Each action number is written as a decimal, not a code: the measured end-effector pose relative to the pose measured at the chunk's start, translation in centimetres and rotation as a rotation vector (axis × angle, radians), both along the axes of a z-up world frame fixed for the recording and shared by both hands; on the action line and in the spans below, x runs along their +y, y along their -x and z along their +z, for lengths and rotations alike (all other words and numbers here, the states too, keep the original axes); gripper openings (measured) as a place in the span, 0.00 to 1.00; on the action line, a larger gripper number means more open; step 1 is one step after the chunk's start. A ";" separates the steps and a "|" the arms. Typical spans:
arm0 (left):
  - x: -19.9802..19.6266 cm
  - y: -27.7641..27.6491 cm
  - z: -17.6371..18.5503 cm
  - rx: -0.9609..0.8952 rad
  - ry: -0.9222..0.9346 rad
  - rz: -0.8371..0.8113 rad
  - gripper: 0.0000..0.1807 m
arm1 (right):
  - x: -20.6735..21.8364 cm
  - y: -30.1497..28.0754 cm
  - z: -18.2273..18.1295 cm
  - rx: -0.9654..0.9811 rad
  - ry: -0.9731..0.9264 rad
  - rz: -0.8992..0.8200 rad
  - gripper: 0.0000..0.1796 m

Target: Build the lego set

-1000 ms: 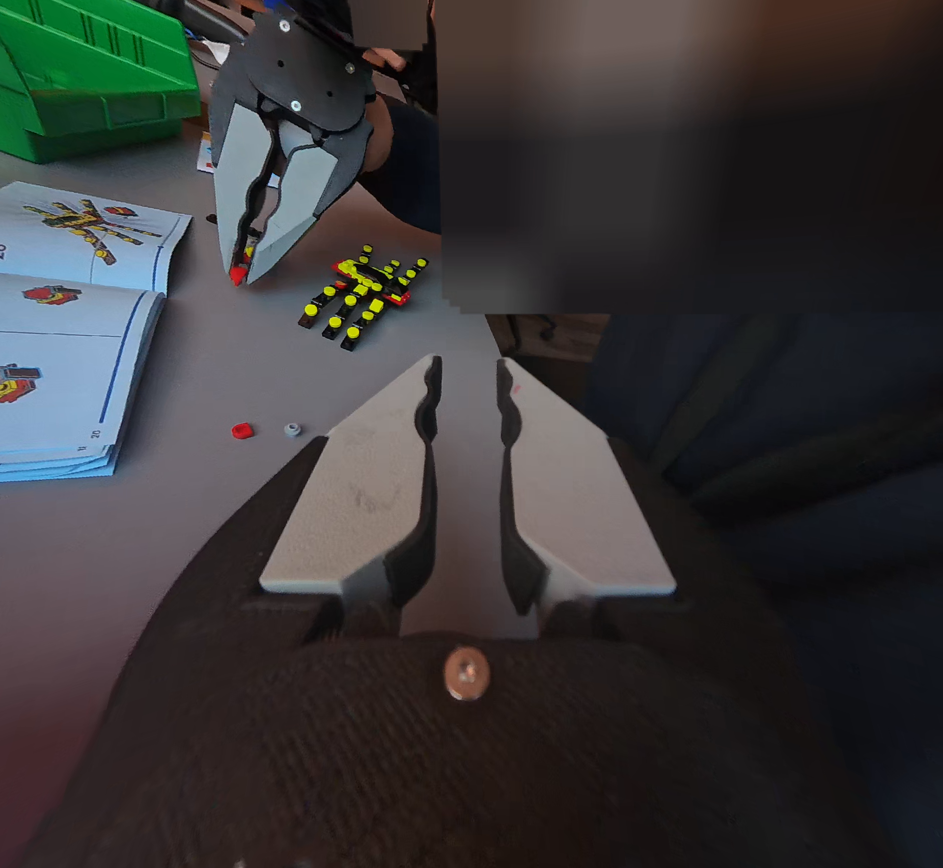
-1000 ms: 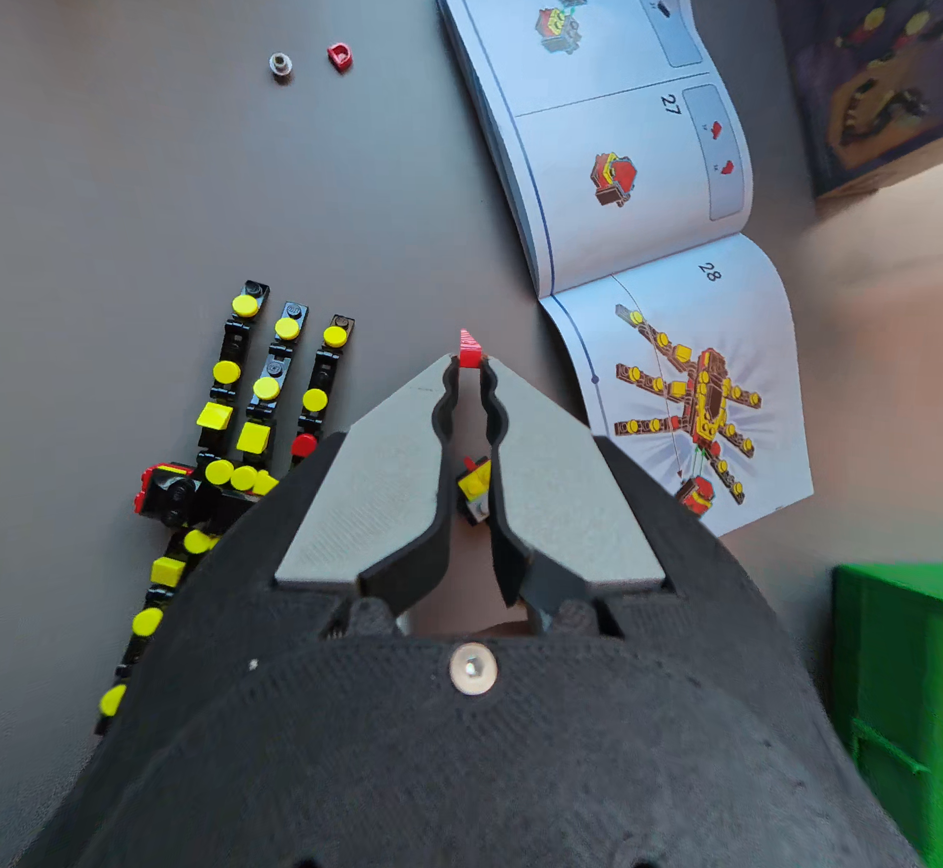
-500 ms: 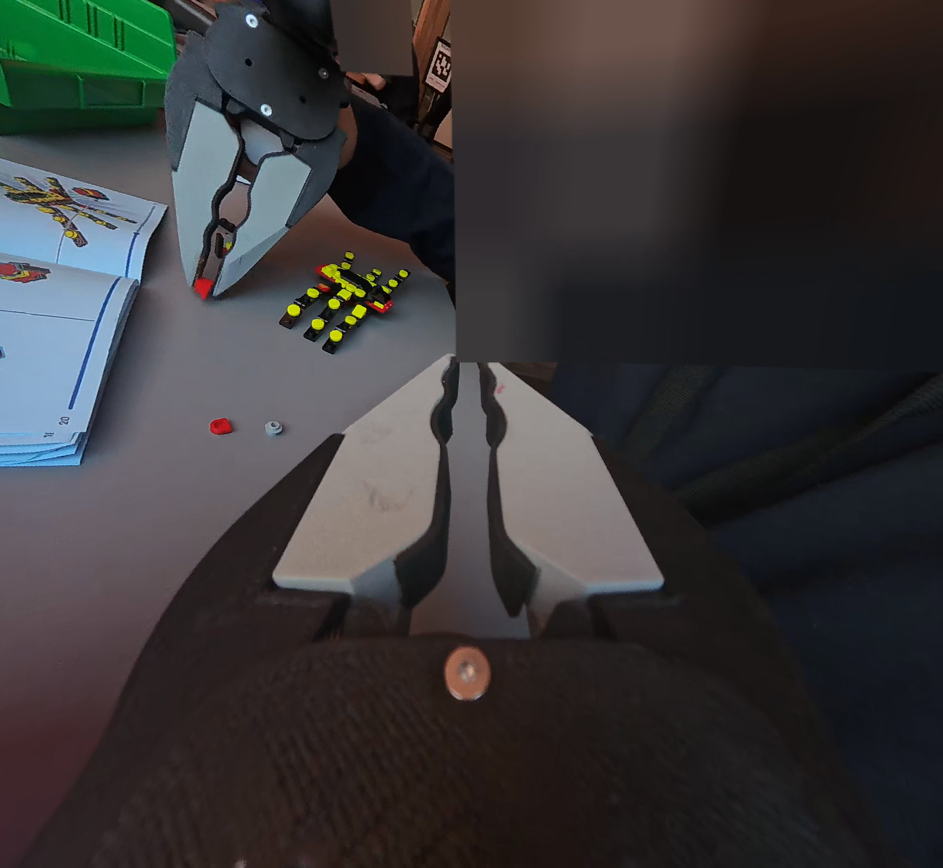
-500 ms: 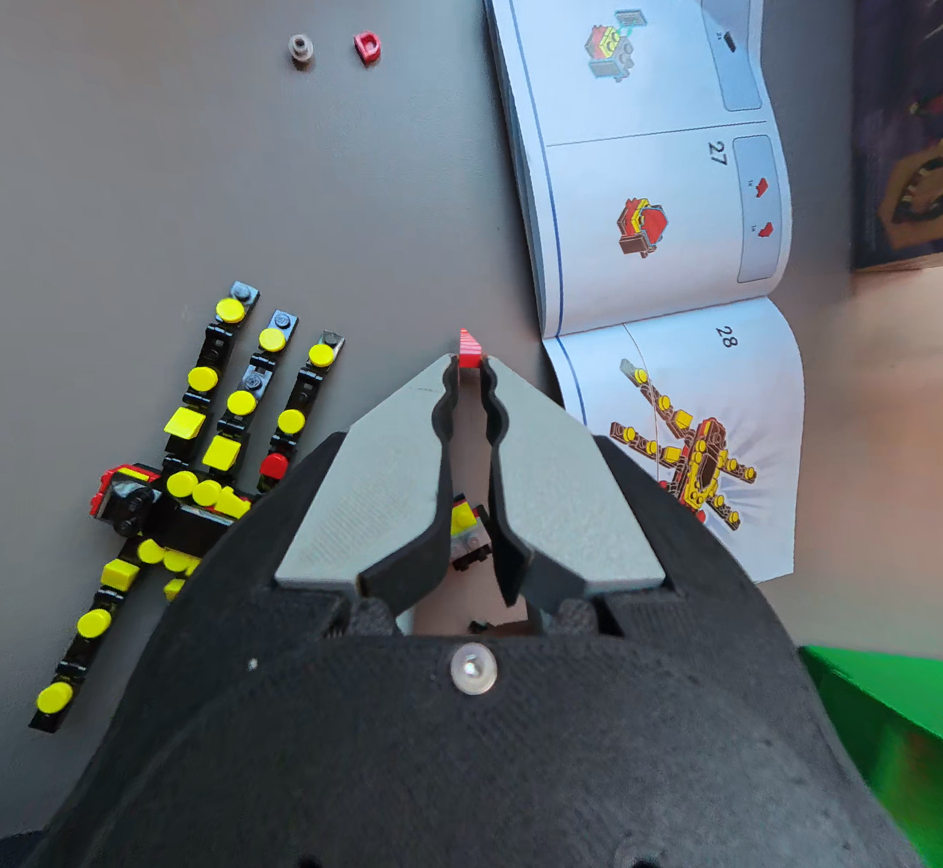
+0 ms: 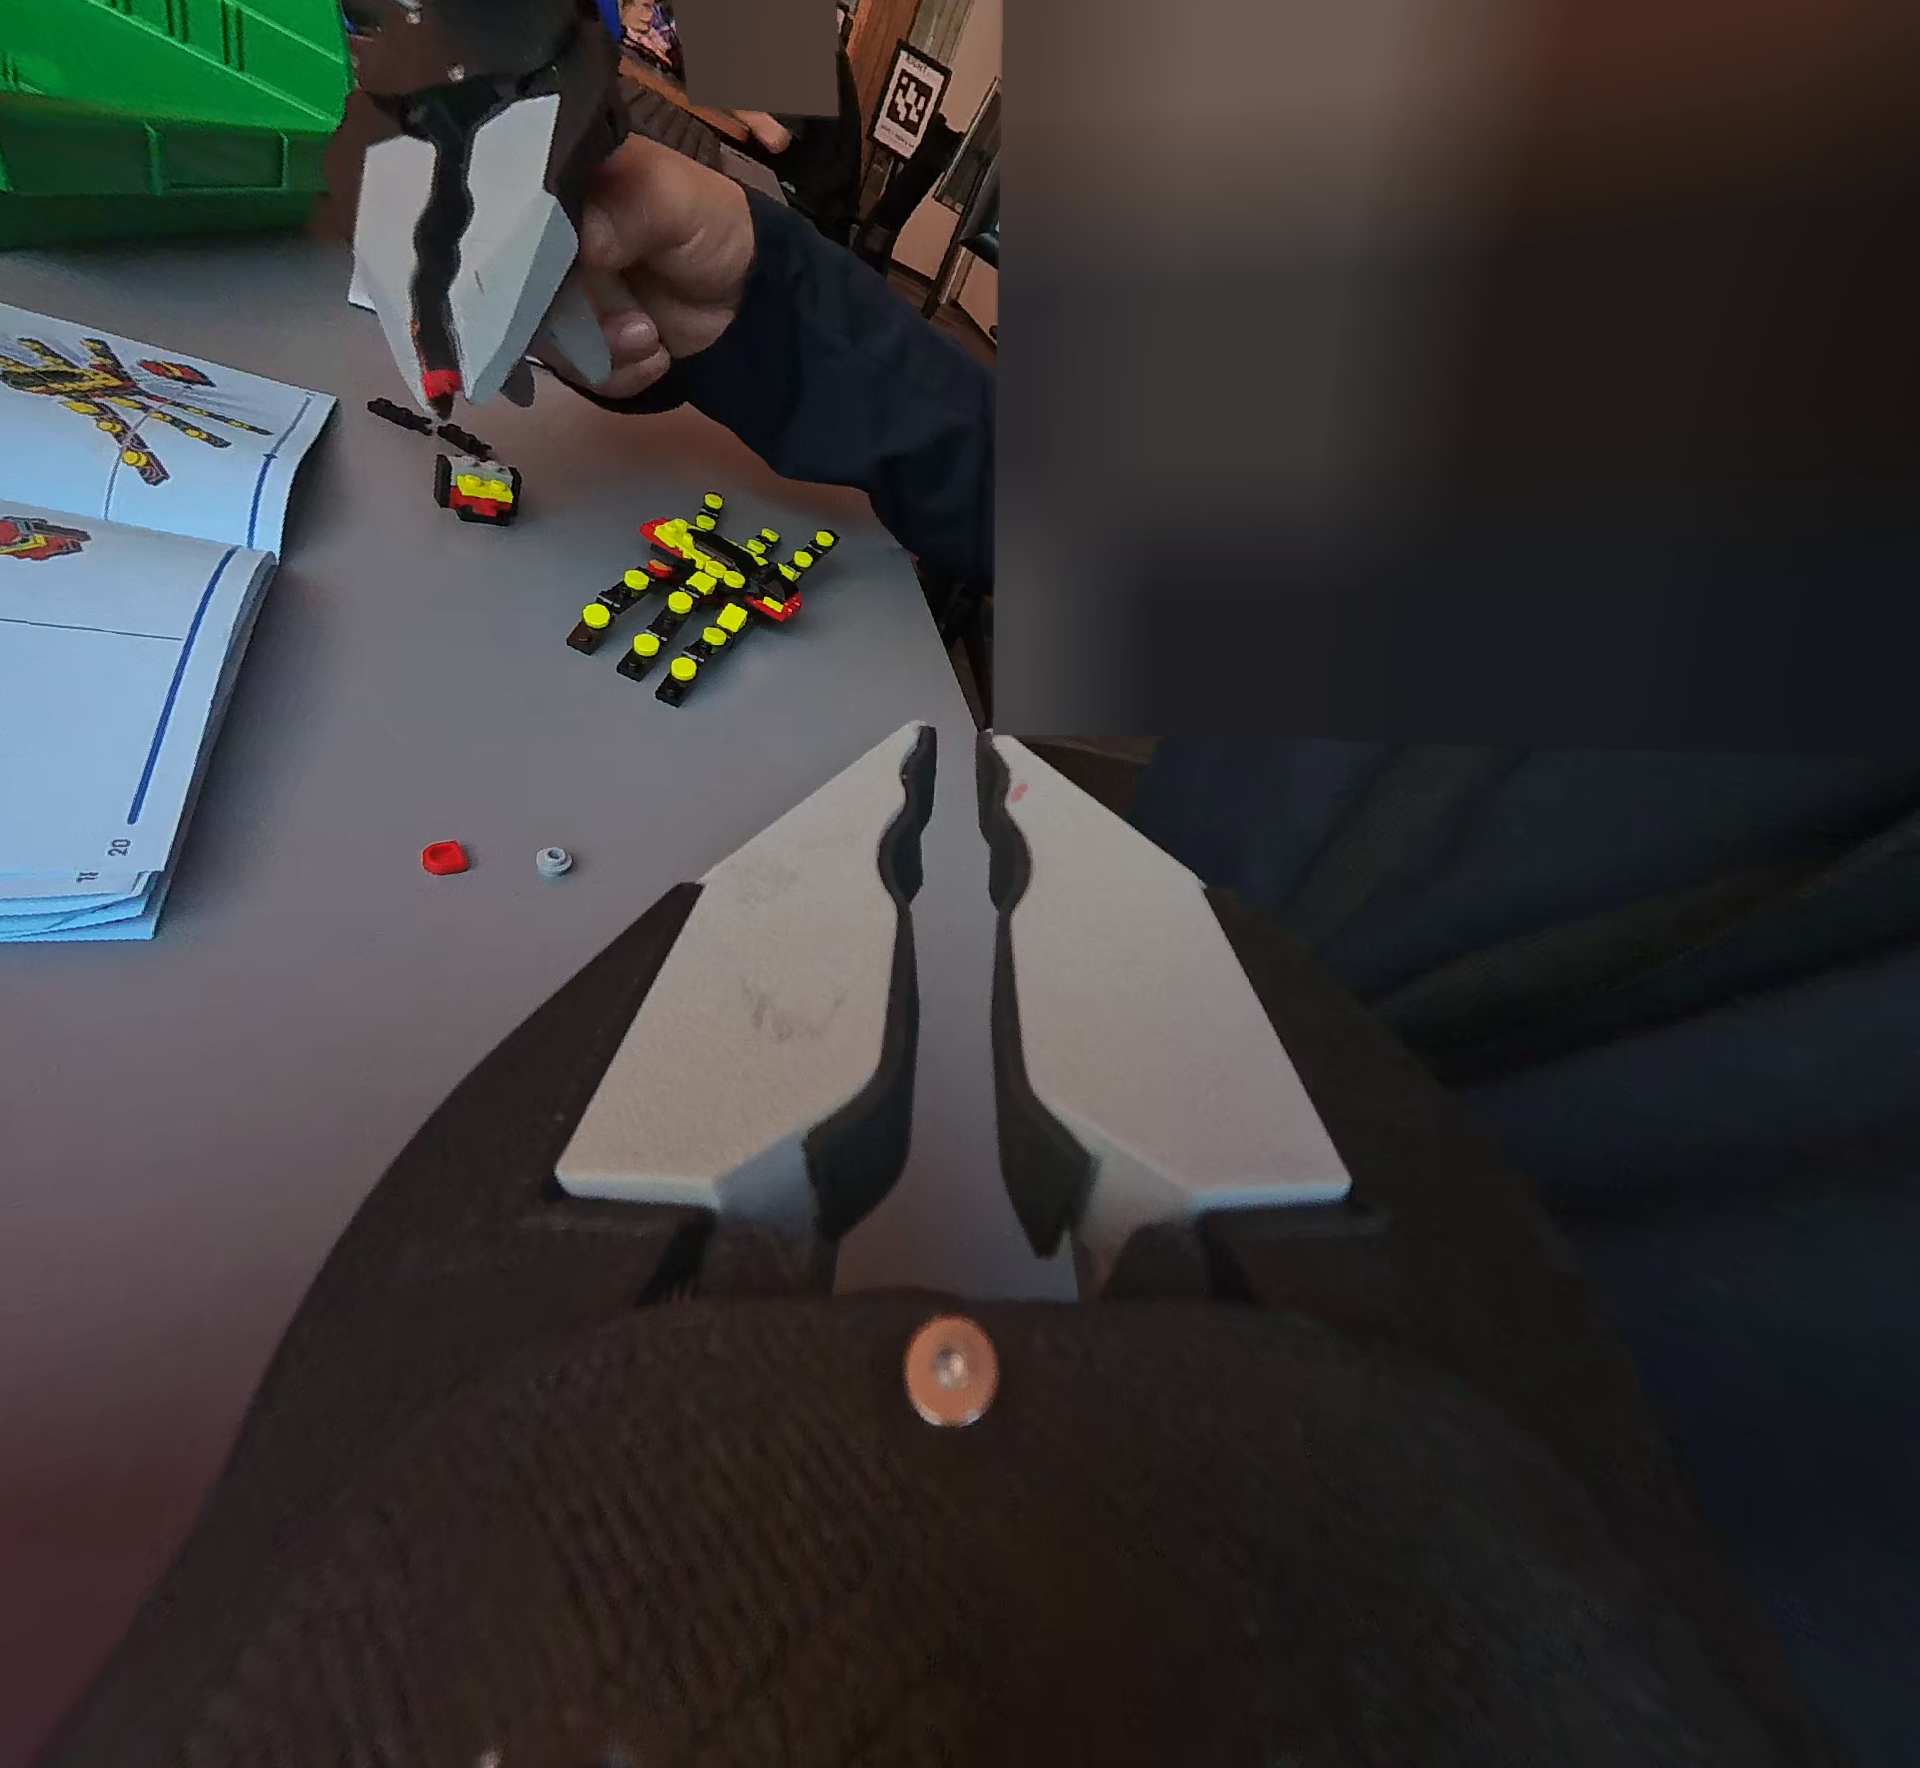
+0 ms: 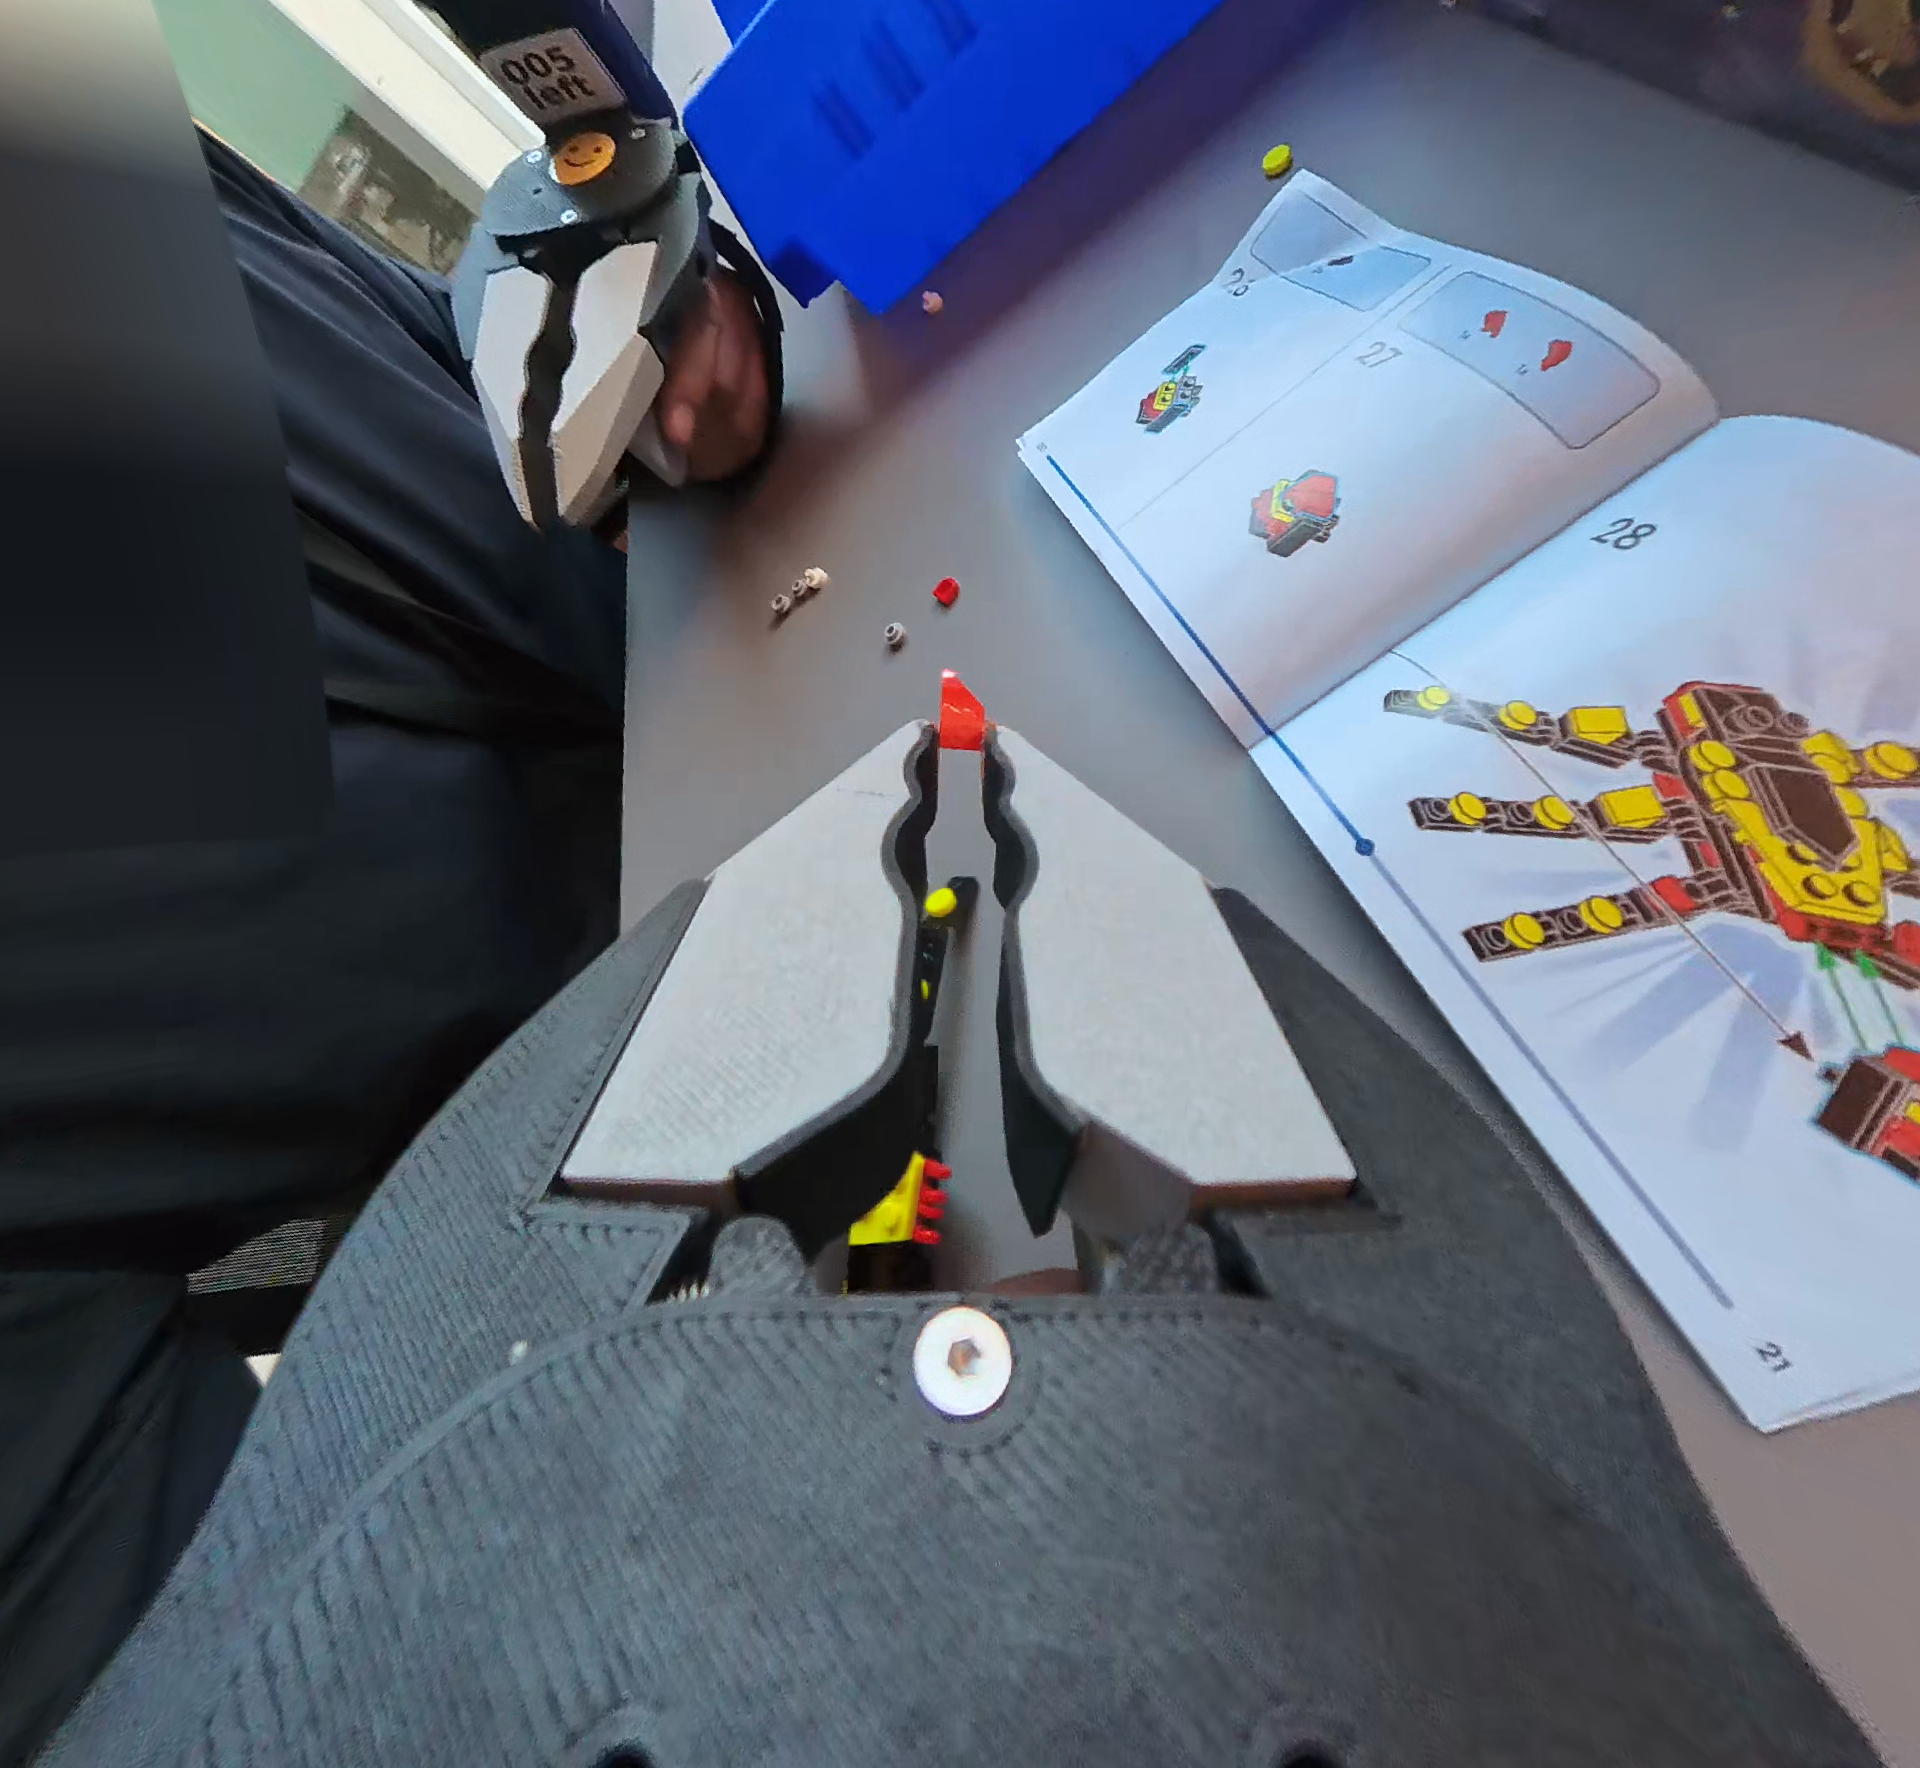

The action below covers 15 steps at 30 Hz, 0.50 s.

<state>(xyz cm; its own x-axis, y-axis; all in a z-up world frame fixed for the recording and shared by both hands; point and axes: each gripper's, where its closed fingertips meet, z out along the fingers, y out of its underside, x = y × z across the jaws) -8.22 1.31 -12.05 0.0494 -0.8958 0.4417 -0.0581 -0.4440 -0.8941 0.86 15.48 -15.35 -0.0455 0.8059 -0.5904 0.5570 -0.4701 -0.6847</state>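
My right gripper [image 6: 961,731] is shut on a small red slope piece [image 6: 961,716], held above the grey table [image 6: 1039,471]. In the left wrist view it [image 5: 442,383] hangs tip-down just above a small black, red and yellow assembly [image 5: 478,492]. The spider body with black legs and yellow studs [image 5: 707,591] lies to the right of that. Part of a black leg with a yellow stud [image 6: 940,903] shows between my right fingers, below them. My left gripper [image 5: 951,742] is empty, its jaws nearly together, at the table's edge. It also shows in the right wrist view [image 6: 540,513].
The open instruction booklet [image 5: 125,658] [image 6: 1455,679] lies beside the parts. A loose red piece [image 5: 445,856] and a grey stud [image 5: 554,861] lie near it. A green bin [image 5: 156,56], a blue bin [image 6: 987,35] and a person's sleeve [image 5: 852,388] border the work area.
My right gripper has tilted from looking straight down to looking across the table, still holding the red piece. My left gripper's jaws have closed in.
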 end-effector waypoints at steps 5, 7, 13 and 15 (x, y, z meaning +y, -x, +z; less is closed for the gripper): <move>0.1 0.0 -0.1 0.004 0.007 0.002 0.02 | 0.1 -0.4 -2.0 -0.125 -0.115 -0.006 0.03; 0.1 -0.1 -0.1 0.007 0.007 0.001 0.02 | 0.0 -0.3 -2.2 -0.155 -0.159 -0.002 0.03; 0.0 -0.1 -0.1 0.011 -0.002 -0.001 0.02 | 0.7 0.1 -0.8 -0.112 -0.172 -0.025 0.03; 0.0 -0.1 -0.2 0.015 -0.007 0.001 0.02 | 1.3 0.2 -0.4 -0.079 -0.164 -0.039 0.03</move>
